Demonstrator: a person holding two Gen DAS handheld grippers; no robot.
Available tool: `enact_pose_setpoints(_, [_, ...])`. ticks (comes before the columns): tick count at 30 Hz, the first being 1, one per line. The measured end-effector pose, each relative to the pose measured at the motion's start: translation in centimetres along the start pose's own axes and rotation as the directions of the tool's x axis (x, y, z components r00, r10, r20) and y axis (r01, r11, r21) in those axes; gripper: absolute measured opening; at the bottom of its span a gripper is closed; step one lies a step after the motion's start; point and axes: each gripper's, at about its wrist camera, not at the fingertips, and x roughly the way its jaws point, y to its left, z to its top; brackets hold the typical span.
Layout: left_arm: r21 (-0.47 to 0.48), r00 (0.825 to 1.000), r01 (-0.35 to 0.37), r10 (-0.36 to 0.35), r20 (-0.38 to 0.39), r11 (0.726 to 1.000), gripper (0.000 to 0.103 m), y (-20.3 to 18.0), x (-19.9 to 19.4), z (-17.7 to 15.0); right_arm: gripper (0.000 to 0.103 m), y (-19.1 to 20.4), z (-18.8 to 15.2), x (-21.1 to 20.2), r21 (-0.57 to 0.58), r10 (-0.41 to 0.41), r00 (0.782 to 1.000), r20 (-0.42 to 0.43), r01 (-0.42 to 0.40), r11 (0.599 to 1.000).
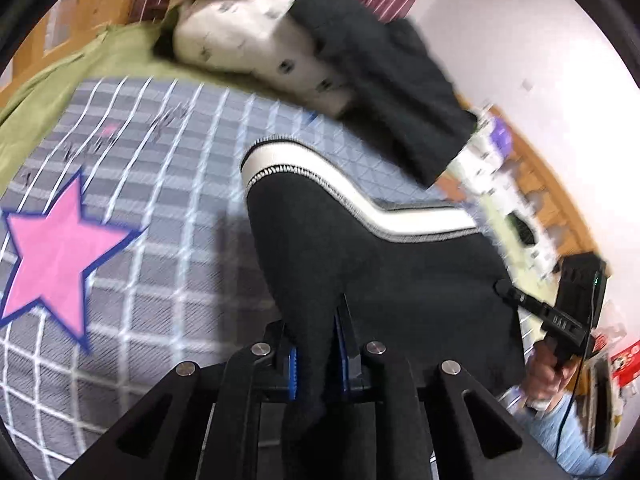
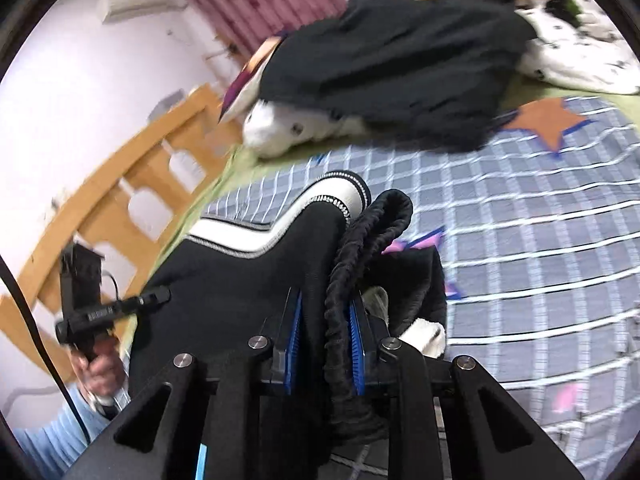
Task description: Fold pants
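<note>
Black pants (image 1: 360, 248) with a white side stripe (image 1: 352, 196) hang lifted above the bed, stretched between both grippers. My left gripper (image 1: 316, 356) is shut on one edge of the black fabric. My right gripper (image 2: 324, 344) is shut on the ribbed elastic waistband (image 2: 360, 248) of the pants (image 2: 248, 272). In the left wrist view the right gripper (image 1: 552, 312) pinches the pants' far edge. In the right wrist view the left gripper (image 2: 116, 304) holds the other edge.
A grey checked bedspread (image 1: 152, 264) with a pink star (image 1: 52, 252) lies below. Other black clothes (image 2: 384, 68) lie over a white spotted pillow (image 1: 256, 52) at the bed's head. A wooden bed rail (image 2: 120, 196) runs along the side.
</note>
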Motion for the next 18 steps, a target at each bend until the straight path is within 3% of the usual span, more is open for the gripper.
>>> enact_pose_setpoints(2, [0.014,0.998,-0.06,0.06,-0.022,0.998,0.022,1.1,1.7,-1.6,0.03,-0.2,-1.1,2.0,-0.048,-0.075,0.997,-0.037,0.073,0.996])
enact_pose_setpoints(3, [0.026,0.994,-0.105,0.105,-0.01,0.994,0.032,1.5,2.3,-2.4,0.04,-0.6,-1.7,2.8,-0.087,-0.145,0.989,-0.041,0.141,0.986])
enact_pose_setpoints(4, [0.032,0.991,-0.135,0.135,0.001,0.99,0.044,1.8,2.6,-2.8,0.044,-1.1,-2.1,3.4,-0.102,-0.179,0.982,-0.064,0.172,0.98])
enact_pose_setpoints(5, [0.026,0.987,-0.16,0.159,0.01,0.987,0.048,1.8,2.7,-2.9,0.048,-1.8,-2.2,3.7,-0.082,-0.185,0.978,-0.094,0.178,0.981])
enact_pose_setpoints(7, [0.037,0.987,-0.159,0.158,0.004,0.987,0.049,1.7,2.4,-2.5,0.048,-2.3,-2.0,2.8,-0.025,-0.16,0.983,-0.093,0.158,0.987])
enact_pose_setpoints(8, [0.044,0.987,-0.158,0.158,0.008,0.986,0.049,1.6,2.2,-2.1,0.048,-1.9,-1.8,2.0,-0.037,-0.185,0.98,-0.068,0.182,0.983])
enact_pose_setpoints(10, [0.043,0.984,-0.174,0.172,0.044,0.984,0.056,1.5,1.7,-1.6,0.048,-0.6,-1.9,0.3,-0.09,-0.232,0.973,0.02,0.233,0.968])
enact_pose_setpoints(13, [0.026,0.98,-0.189,0.187,0.065,0.982,0.058,1.9,1.6,-1.5,0.049,1.7,-1.3,-0.4,-0.186,-0.205,0.974,0.099,0.22,0.957])
enact_pose_setpoints(18, [-0.017,0.982,-0.181,0.182,0.049,0.983,0.058,3.0,1.7,-1.6,0.049,1.8,1.8,5.5,-0.228,-0.259,0.965,-0.035,0.245,0.942])
